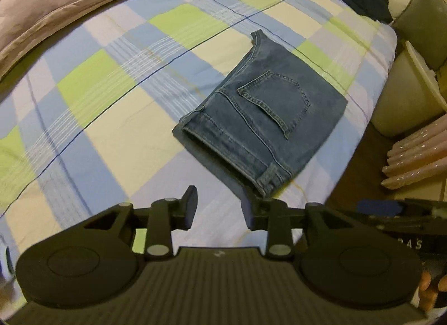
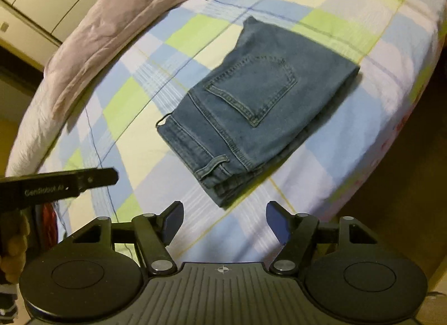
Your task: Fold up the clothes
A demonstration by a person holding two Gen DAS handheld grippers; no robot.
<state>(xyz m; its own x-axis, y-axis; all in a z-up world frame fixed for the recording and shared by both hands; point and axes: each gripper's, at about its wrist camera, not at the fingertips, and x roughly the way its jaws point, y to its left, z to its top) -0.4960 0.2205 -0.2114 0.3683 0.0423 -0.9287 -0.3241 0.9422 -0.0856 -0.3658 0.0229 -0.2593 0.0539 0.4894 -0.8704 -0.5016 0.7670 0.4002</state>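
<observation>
Both hand-held grippers, left (image 1: 219,209) and right (image 2: 225,223), are hovering wide open and empty above one folded pair of jeans (image 1: 262,114) lying on the bed (image 1: 111,107).

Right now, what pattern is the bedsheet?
Blue, green and cream checks on the bedsheet, clearest from the left wrist.

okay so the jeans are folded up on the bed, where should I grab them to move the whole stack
Grip the folded jeans at the near corner by the waistband belt loop, where the stacked layers show. Come in low from the near side with the right hand-held gripper, already open, so both fingers pinch every layer.
</observation>
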